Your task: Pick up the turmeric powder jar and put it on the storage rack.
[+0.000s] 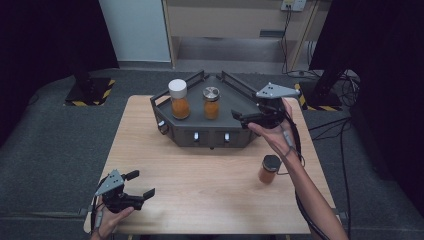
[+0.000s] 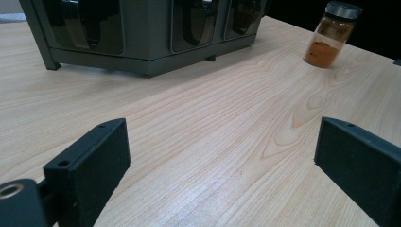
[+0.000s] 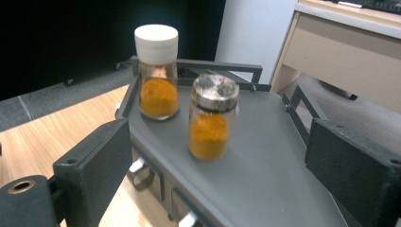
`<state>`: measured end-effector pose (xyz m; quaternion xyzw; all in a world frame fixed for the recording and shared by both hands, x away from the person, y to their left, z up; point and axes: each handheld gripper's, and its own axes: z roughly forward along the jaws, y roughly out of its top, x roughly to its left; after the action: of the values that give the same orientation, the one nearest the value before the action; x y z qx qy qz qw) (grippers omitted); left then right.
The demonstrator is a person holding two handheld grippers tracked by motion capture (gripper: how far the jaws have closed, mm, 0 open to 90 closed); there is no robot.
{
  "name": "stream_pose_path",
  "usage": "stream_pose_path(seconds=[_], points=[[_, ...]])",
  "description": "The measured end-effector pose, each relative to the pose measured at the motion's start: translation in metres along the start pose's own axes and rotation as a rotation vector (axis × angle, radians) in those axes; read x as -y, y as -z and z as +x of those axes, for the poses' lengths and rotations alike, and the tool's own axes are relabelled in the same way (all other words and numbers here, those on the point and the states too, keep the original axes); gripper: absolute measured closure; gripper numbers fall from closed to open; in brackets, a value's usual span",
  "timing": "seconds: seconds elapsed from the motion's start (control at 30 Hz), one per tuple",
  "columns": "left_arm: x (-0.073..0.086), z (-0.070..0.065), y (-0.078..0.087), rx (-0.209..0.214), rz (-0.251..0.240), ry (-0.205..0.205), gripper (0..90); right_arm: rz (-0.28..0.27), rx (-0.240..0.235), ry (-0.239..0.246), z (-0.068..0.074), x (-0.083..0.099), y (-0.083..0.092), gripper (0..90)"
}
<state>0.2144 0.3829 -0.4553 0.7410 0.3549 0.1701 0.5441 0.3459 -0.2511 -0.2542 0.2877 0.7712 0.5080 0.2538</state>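
The right gripper (image 1: 240,118) has its jaws spread wide with nothing between them, hovering over the right side of the dark grey rack (image 1: 227,102) and pointed at the metal-capped jar (image 3: 211,121) of orange powder, which stands upright on the rack's top deck a little ahead of the jaws and apart from them. Just beyond it on the same deck stands the white-capped jar (image 3: 157,71), also upright and part-filled with orange powder; the two jars are near each other but not touching. Neither jar carries a label or any writing that can be read, and the rack's front shows no brand; its small pale drawer pulls are too small to make out. The left gripper (image 1: 141,184) rests low near the front left corner of the wooden surface (image 1: 200,185), jaws wide apart and holding nothing. A third, dark-capped jar (image 1: 269,169) stands on the surface right of the rack, unlabelled as far as can be seen. The rack's lower front is cut off in the left gripper view.
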Motion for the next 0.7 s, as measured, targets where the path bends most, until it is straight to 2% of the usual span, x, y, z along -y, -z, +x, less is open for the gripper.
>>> stream_pose_path(seconds=[0.1, 0.43, 0.6, 0.7], points=[[0.000, 0.000, 0.000, -0.001, 0.000, 0.000, 3.4, -0.009, -0.006, -0.012, 0.001, 0.012, 0.012, 7.5], [0.000, -0.001, 0.000, -0.004, 0.002, -0.004, 3.4, -0.023, 0.030, -0.023, 0.012, 0.054, 0.052, 5.5], [0.000, -0.002, 0.000, -0.005, 0.000, -0.007, 3.4, -0.026, 0.039, -0.040, 0.014, 0.074, 0.066, 5.3], [0.000, -0.002, 0.000, -0.003, 0.003, -0.007, 3.4, -0.009, 0.065, -0.030, 0.020, 0.086, 0.073, 5.1]])
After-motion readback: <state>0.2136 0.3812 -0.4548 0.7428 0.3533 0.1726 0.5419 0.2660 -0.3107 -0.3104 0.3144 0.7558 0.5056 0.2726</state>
